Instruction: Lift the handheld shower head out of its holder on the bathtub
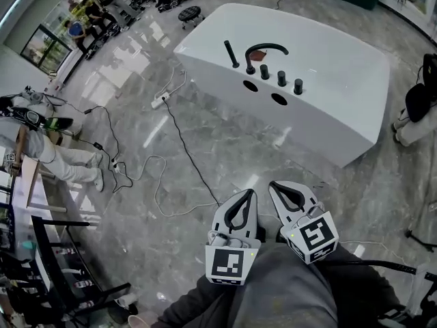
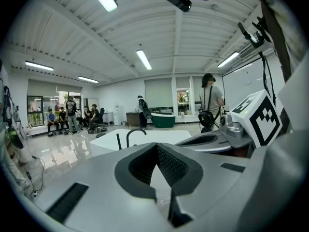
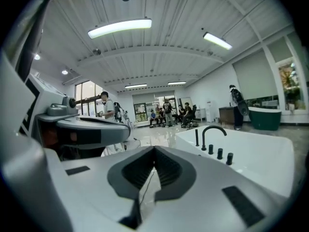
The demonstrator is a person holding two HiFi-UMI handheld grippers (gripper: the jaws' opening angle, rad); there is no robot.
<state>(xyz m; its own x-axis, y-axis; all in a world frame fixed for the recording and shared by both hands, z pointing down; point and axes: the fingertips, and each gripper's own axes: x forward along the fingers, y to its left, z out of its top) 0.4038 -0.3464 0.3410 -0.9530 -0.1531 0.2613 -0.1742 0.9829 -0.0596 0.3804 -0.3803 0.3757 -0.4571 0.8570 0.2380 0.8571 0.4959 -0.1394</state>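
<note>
Standing upright at the left end of a row of black fittings, the handheld shower head (image 1: 232, 53) rises as a slim dark rod from the flat deck of the white bathtub (image 1: 341, 80). Nothing touches it. Just beside it on the right is the arched black faucet (image 1: 263, 50), and after that a line of three short knobs (image 1: 281, 78). Two dark oval openings (image 1: 278, 99) lie in the deck in front of the knobs. The left gripper view shows the same rod (image 2: 119, 141) and the spout far off over the jaws, and the right gripper view shows it (image 3: 196, 137) to the right of centre.

Both grippers are well apart from the tub, low in the head view, side by side over the person's dark-trousered lap and pointing toward the tub. The left gripper (image 1: 247, 195) has its jaws pressed together at the tips with nothing between them (image 2: 157, 151). The right gripper (image 1: 276, 186) is likewise closed and empty (image 3: 154, 151). Each carries its marker cube (image 1: 227, 265) at the rear.

Between the grippers and the tub lies grey polished floor (image 1: 205, 128), crossed by a black cable (image 1: 184, 149) that runs to a white power strip (image 1: 159, 101). A person in light trousers (image 1: 61, 159) is at the left edge, and others sit far back in the hall (image 2: 63, 120).
</note>
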